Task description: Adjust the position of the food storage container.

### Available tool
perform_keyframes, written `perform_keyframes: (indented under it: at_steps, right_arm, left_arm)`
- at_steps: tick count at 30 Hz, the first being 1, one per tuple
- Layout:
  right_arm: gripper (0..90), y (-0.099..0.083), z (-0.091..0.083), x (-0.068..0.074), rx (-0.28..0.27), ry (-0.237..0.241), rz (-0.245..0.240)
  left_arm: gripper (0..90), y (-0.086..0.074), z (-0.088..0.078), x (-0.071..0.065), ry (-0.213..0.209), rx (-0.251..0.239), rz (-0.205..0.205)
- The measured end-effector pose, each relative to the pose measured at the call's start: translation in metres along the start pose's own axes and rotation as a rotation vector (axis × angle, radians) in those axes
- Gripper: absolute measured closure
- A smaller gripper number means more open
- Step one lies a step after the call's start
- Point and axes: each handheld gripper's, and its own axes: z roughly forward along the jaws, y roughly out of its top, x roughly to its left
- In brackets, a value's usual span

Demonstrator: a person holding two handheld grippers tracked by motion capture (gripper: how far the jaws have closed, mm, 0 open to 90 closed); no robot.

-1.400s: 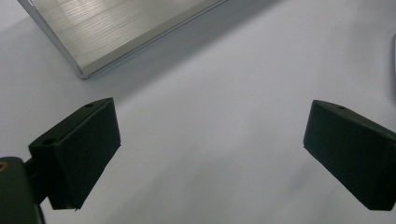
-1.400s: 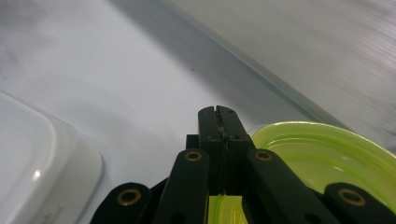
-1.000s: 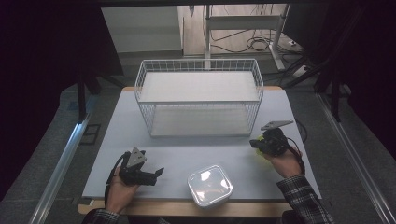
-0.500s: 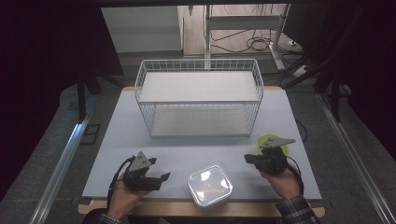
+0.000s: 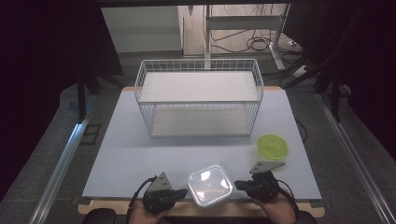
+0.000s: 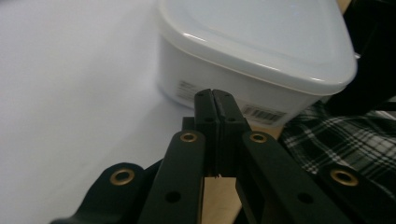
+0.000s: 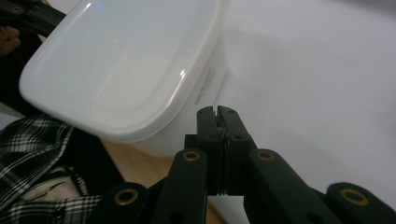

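Left gripper (image 5: 183,192) just closed, jaws pressed together on nothing, tips just beside the square translucent white lidded plastic container (image 5: 210,185). Right gripper (image 5: 238,185) likewise closed and empty at the opposite wall. Container near the front edge of the pale grey table (image 5: 140,154). Farther back, round lime-green plastic lid (image 5: 272,146) and white wire basket (image 5: 200,98).

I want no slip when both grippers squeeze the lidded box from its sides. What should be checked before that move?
1. Left gripper shut, jaws together with nothing between: ok.
2. Right gripper shut, empty: ok.
3. Grippers on opposite sides of the box: ok.
4. Tips touching the box walls: cannot tell; both seem just short.
5. Lid seated on the box: ok.
6. Green lid clear of the right gripper's way: ok.
7. Basket well behind, out of the way: ok.
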Motion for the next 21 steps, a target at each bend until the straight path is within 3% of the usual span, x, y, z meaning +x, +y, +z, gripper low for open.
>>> perform_keyframes:
  at_steps: [2,4,7,9,21]
  right_arm:
    - [88.9,-0.001,0.003,0.004,0.003,0.006,-0.006]
    - [89.6,0.001,0.004,0.008,0.008,-0.021,-0.013]
    - [89.7,0.002,0.005,0.008,0.005,-0.027,0.003]
    - [89.8,0.005,0.009,0.009,0.003,-0.041,0.014]
    - [90.0,0.023,0.027,0.001,-0.017,-0.071,0.049]
  left_arm:
    - [89.8,0.002,0.004,-0.002,0.014,0.006,-0.003]
    - [89.8,0.003,0.007,-0.001,0.034,-0.003,-0.015]
    - [89.7,0.005,0.009,0.001,0.048,-0.009,-0.035]
    - [89.7,0.010,0.012,0.006,0.079,0.000,-0.041]
    - [89.7,0.020,0.017,0.024,0.143,0.020,-0.091]
